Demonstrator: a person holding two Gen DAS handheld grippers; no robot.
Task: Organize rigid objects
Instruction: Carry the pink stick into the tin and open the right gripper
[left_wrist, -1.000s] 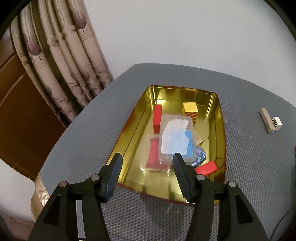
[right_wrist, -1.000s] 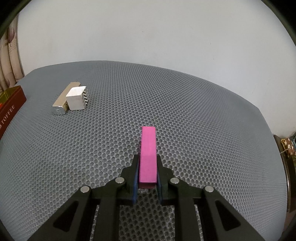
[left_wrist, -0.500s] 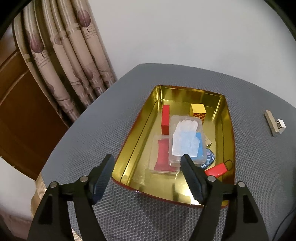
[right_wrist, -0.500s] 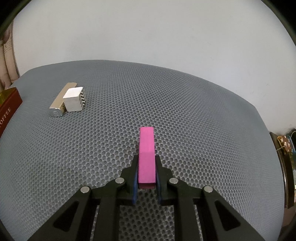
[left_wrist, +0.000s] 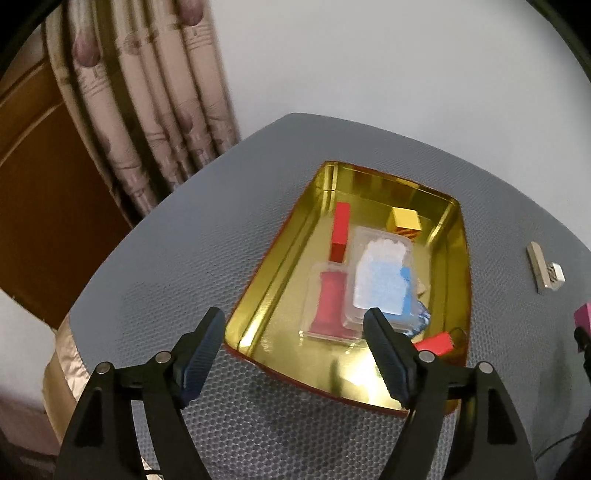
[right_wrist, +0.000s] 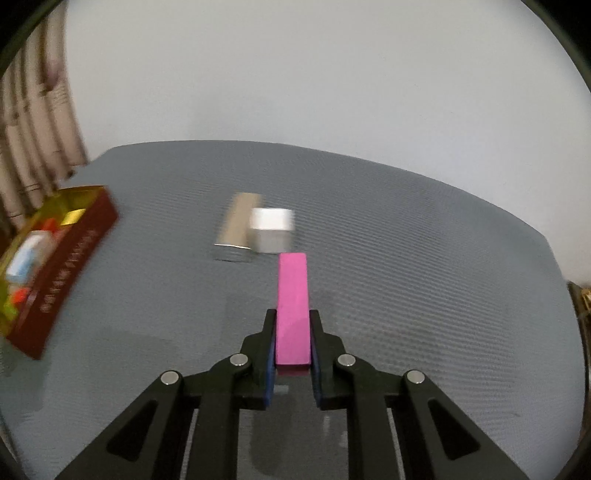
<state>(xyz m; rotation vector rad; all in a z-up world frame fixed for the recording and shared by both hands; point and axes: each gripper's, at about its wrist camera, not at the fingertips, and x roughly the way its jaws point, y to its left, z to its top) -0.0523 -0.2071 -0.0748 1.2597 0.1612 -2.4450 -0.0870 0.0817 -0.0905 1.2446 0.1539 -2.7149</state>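
A gold tin (left_wrist: 463, 258) with a red outer wall (right_wrist: 74, 243) sits on the grey mesh table (right_wrist: 424, 258). It holds a red block (left_wrist: 340, 232), a yellow block (left_wrist: 405, 221), two clear plastic cases (left_wrist: 382, 280) and a red tag (left_wrist: 436, 341). My left gripper (left_wrist: 293, 314) hovers over the tin's near edge, its jaws opening with nothing between them. My right gripper (right_wrist: 292, 314) is shut on a pink block (right_wrist: 292, 295), held above the table. A beige bar (right_wrist: 238, 225) and a white cube (right_wrist: 273, 229) lie just beyond the block.
Patterned curtains (left_wrist: 147, 110) and a brown wooden panel (left_wrist: 37, 184) stand left of the table; a pale wall is behind it. The table's rounded edge runs close to the tin on the left. Bare mesh spreads right of the bar and cube.
The right gripper rose and swung left with the pink block, bringing the tin into its view. The left gripper's jaws spread wider and it drew slightly back from the tin.
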